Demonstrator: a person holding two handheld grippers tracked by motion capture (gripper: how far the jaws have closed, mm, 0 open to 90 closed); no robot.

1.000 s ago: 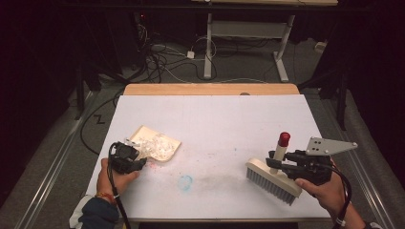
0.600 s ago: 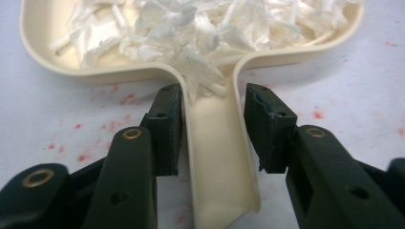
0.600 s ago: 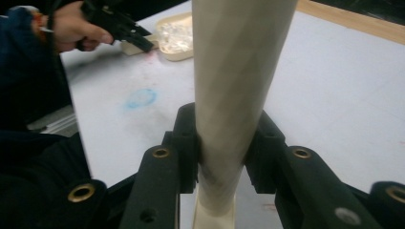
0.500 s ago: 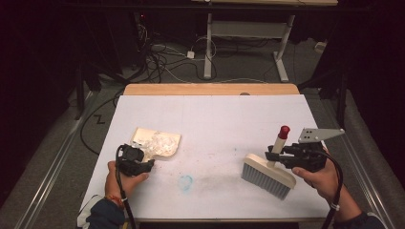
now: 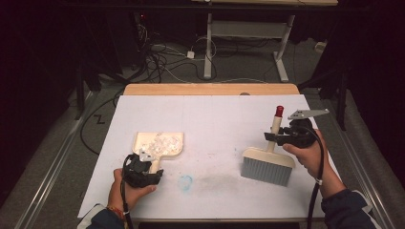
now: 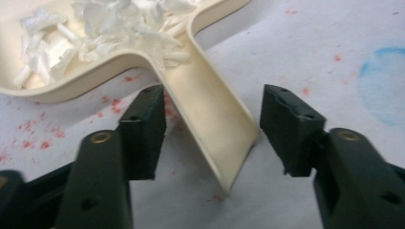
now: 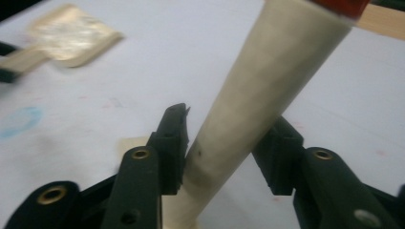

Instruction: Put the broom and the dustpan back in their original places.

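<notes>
The desk (image 5: 215, 114) is covered by a white sheet, with a strip of bare wood along its far edge; the sheet carries a faint blue ring (image 5: 186, 181) near the front edge and a grey smudge just right of it. Beyond the far edge lie a dark floor, tangled cables and the legs of another table. Toward the front left, a cream dustpan (image 5: 160, 144) holding white scraps lies flat, its handle pointing at the front edge. The left gripper (image 5: 143, 168) sits at that handle; the left gripper view shows its jaws set wide, the handle (image 6: 210, 124) between them with the left jaw close by its side and the right jaw clear of it, and red specks on the sheet that the high view does not resolve. Toward the front right, a hand brush (image 5: 267, 162) stands bristles down on the sheet, its red-tipped handle rising toward the far edge. The right gripper (image 5: 282, 137) is clamped on that handle, confirmed in the right gripper view (image 7: 224, 157), where both jaws press the cream shaft. The middle and far half of the sheet lie bare, and dustpan and brush are well apart.
</notes>
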